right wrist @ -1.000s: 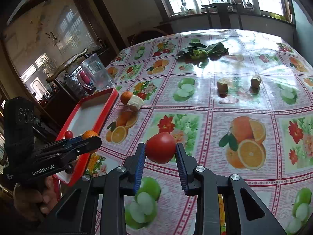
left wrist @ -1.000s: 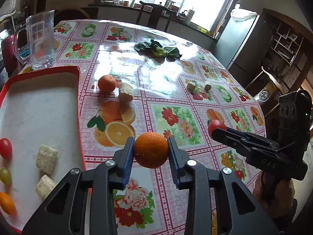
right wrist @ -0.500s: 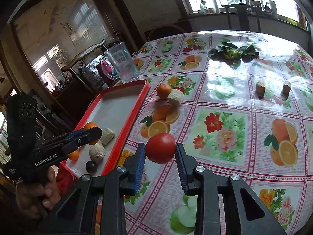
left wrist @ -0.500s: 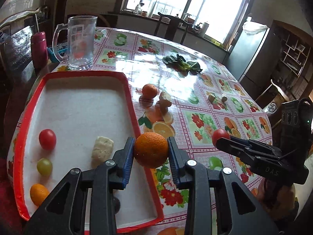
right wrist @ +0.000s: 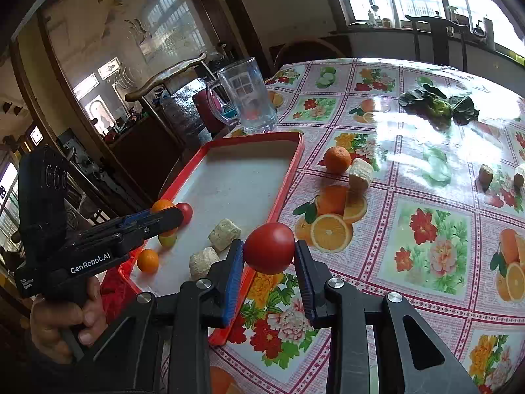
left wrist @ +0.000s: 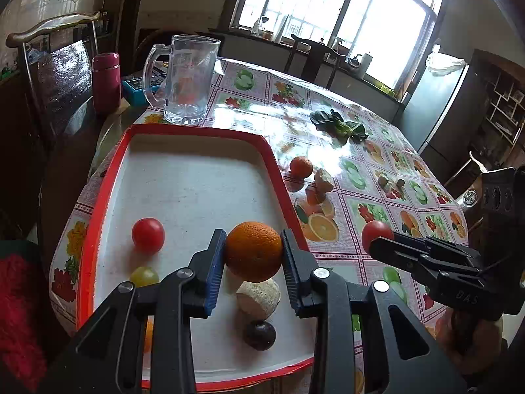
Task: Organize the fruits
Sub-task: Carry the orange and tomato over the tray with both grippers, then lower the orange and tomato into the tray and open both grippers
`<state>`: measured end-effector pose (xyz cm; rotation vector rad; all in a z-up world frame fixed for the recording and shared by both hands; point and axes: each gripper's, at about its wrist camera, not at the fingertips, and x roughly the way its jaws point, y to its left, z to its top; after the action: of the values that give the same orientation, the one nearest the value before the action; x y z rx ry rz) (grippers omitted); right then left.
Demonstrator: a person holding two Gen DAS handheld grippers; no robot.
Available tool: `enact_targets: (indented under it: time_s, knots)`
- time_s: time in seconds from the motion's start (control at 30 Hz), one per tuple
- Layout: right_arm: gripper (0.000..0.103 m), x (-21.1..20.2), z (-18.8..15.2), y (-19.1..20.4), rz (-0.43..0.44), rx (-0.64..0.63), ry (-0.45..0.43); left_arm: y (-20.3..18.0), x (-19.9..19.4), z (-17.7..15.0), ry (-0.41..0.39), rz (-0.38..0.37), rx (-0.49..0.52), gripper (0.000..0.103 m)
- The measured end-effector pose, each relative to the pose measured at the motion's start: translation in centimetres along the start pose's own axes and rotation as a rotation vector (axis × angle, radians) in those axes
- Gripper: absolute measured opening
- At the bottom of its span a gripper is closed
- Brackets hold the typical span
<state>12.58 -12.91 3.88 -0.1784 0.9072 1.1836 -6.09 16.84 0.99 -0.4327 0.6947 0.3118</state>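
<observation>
My left gripper (left wrist: 253, 256) is shut on an orange (left wrist: 253, 250) and holds it above the near part of the red-rimmed white tray (left wrist: 197, 177). My right gripper (right wrist: 269, 256) is shut on a red tomato (right wrist: 269, 248), held over the tray's near right edge (right wrist: 288, 177). In the tray lie a red tomato (left wrist: 148, 234), a green one (left wrist: 143, 276), a pale block (left wrist: 259, 298) and a dark plum (left wrist: 259, 335). A small orange (right wrist: 147, 260) lies at the tray's near corner.
On the fruit-print tablecloth beside the tray sit a tangerine (left wrist: 301, 166) and a pale block (left wrist: 323, 180). A glass mug (left wrist: 188, 78) stands behind the tray. Green leaves (left wrist: 338, 124) and two small brown pieces (right wrist: 485, 174) lie farther off.
Both grippers have moved left with their fruit. The left one now holds the orange over the tray instead of the tablecloth; the right one has reached the tray's edge.
</observation>
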Motion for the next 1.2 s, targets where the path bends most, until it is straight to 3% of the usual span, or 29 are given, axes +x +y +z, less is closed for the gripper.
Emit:
enact_targets:
  time_s: [0.77,1.2]
  knots:
    - [0.032,4.5,1.5,2.8,0.039,-0.046,0.057,4.3,0.3,0.5,0.002,0.038,-0.051,0.031]
    - [0.032,8.8,4.2,3.8,0.049,-0.075,0.093,6.9,1.9,2.7,0.018,0.078,-0.071,0.031]
